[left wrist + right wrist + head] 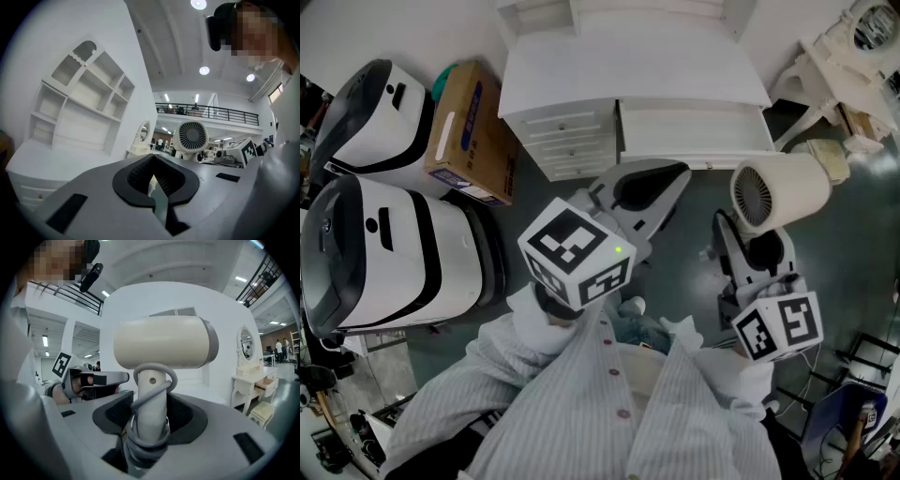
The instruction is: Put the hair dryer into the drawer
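Note:
A cream hair dryer (778, 192) stands upright with its handle in my right gripper (759, 248), in front of the white dresser. The right gripper view shows the jaws shut on the handle (151, 404), which has a grey cord wrapped round it, with the dryer body (161, 343) above. The dresser's right drawer (694, 157) looks pulled out, just beyond both grippers. My left gripper (675, 178) is beside the dryer, pointing at the drawer, shut and empty (152, 159). The left gripper view catches the dryer's rear grille (192, 136) to its right.
The dresser has a stack of small drawers (572, 141) on its left and a shelf unit (79, 108) on top. A cardboard box (469, 131) and two white-and-black machines (384, 253) stand at the left. A small white vanity (834, 56) is at the right.

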The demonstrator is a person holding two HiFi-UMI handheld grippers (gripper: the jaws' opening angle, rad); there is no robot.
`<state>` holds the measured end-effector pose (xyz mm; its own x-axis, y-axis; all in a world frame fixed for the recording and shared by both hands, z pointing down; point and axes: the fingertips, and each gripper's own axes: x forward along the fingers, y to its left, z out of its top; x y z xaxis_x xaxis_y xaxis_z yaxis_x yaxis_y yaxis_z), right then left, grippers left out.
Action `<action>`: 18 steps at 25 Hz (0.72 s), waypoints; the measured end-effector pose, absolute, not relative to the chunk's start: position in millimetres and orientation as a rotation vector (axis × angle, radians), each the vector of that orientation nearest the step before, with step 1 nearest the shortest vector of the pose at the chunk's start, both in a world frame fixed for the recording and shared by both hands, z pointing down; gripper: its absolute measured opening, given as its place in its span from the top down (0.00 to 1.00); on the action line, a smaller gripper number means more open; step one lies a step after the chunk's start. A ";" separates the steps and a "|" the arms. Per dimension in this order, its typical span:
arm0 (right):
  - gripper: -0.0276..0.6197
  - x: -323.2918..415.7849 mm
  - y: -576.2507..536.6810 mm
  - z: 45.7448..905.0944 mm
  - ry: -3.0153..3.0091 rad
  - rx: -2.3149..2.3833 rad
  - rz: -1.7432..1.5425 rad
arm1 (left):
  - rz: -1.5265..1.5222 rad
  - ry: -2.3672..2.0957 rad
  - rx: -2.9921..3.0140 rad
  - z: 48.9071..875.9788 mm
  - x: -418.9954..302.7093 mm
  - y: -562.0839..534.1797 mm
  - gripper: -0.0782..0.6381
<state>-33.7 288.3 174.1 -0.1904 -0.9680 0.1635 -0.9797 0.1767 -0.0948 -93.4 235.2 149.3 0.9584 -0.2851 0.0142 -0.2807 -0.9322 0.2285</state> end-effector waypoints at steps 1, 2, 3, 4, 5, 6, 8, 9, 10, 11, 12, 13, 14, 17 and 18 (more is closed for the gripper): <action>0.63 -33.5 287.7 174.3 -2.361 1.953 0.274 | -0.030 -0.422 2.882 149.2 -93.1 235.2 0.88; 0.63 -33.4 287.2 174.6 -2.364 1.951 0.274 | -0.031 -0.422 2.883 149.2 -92.9 235.3 0.88; 0.63 -33.6 286.8 175.0 -2.365 1.948 0.274 | -0.030 -0.421 2.884 149.6 -92.7 235.7 0.88; 0.63 -34.1 286.7 175.3 -2.364 1.946 0.274 | -0.028 -0.418 2.885 150.1 -92.9 236.2 0.88; 0.63 -35.0 286.7 175.4 -2.363 1.943 0.272 | -0.026 -0.415 2.885 150.5 -93.3 236.8 0.88; 0.63 -36.2 286.7 175.0 -2.362 1.942 0.270 | -0.025 -0.413 2.885 150.7 -94.2 237.2 0.88; 0.63 -38.9 286.8 173.1 -2.357 1.943 0.266 | -0.029 -0.408 2.884 149.8 -97.4 237.2 0.88; 0.63 -40.5 286.6 171.8 -2.353 1.946 0.262 | -0.032 -0.405 2.885 149.1 -99.6 236.9 0.88; 0.63 -42.2 286.3 170.7 -2.347 1.951 0.258 | -0.034 -0.401 2.886 148.7 -102.0 236.4 0.88; 0.63 -44.4 285.9 170.1 -2.340 1.957 0.255 | -0.036 -0.397 2.886 148.7 -104.8 235.7 0.88; 0.63 -47.0 285.5 170.1 -2.335 1.963 0.253 | -0.038 -0.391 2.887 149.2 -108.0 235.0 0.88; 0.63 -49.9 285.2 170.4 -2.330 1.968 0.255 | -0.039 -0.386 2.886 149.9 -111.3 234.2 0.88; 0.63 -53.0 284.9 170.8 -2.325 1.974 0.256 | -0.041 -0.380 2.886 150.6 -114.8 233.5 0.88; 0.63 -63.3 283.9 170.6 -2.304 1.997 0.250 | -0.049 -0.352 2.888 151.4 -125.6 231.8 0.88; 0.63 -66.8 283.8 170.5 -2.298 2.004 0.245 | -0.053 -0.341 2.890 151.7 -128.8 231.6 0.88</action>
<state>-66.8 283.8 170.5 -0.1394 -0.9761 0.1669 -0.9893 0.1300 -0.0663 -128.8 231.6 151.7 0.9722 -0.2341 -0.0089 -0.2257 -0.9462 0.2319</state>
